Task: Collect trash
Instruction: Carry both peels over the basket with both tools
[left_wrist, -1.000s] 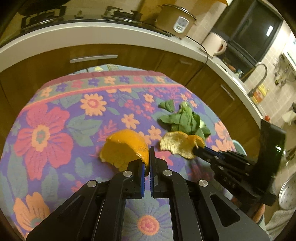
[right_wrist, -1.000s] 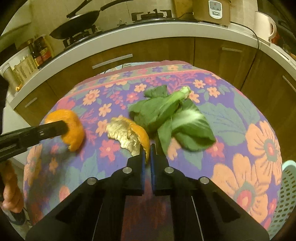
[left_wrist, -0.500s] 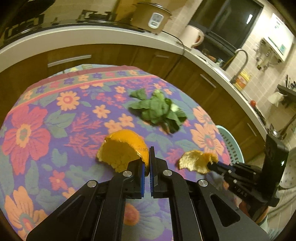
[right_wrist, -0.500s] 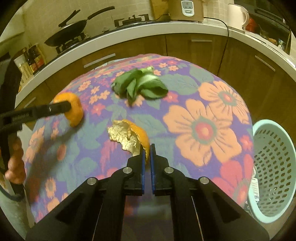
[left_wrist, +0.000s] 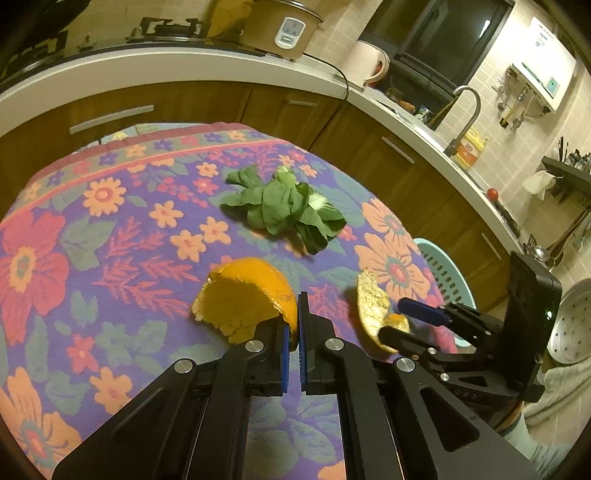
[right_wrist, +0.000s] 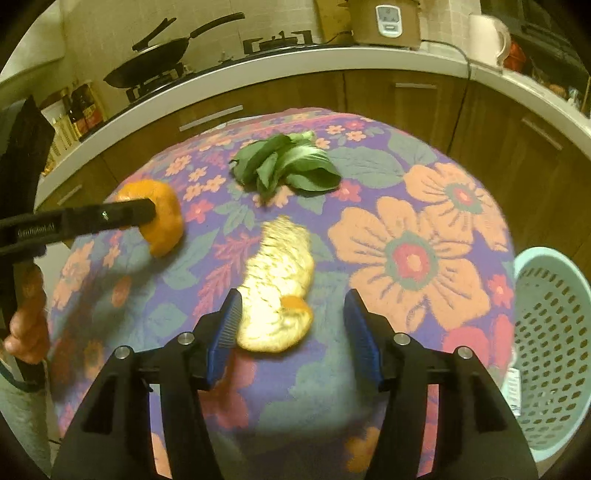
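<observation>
My left gripper (left_wrist: 291, 325) is shut on a large orange peel (left_wrist: 245, 297) and holds it above the flowered tablecloth (left_wrist: 110, 236); the same peel (right_wrist: 162, 218) shows at the left of the right wrist view. My right gripper (right_wrist: 291, 314) is open, and a second orange peel (right_wrist: 277, 288) sits between its spread fingers, pale side up, blurred. That peel (left_wrist: 373, 306) also shows in the left wrist view beside the right gripper's fingers (left_wrist: 421, 308). A bunch of green leaves (right_wrist: 288, 162) lies further back on the cloth.
A light blue perforated basket (right_wrist: 550, 317) stands off the table's right edge, lower than the tabletop. Wooden kitchen cabinets (right_wrist: 369, 96) and a counter curve behind the table, with a wok (right_wrist: 155, 66) and a rice cooker (right_wrist: 384, 18).
My right gripper has opened and let go of the second peel, which now lies loose between its fingers. The left gripper still holds its peel and has shifted a little right.
</observation>
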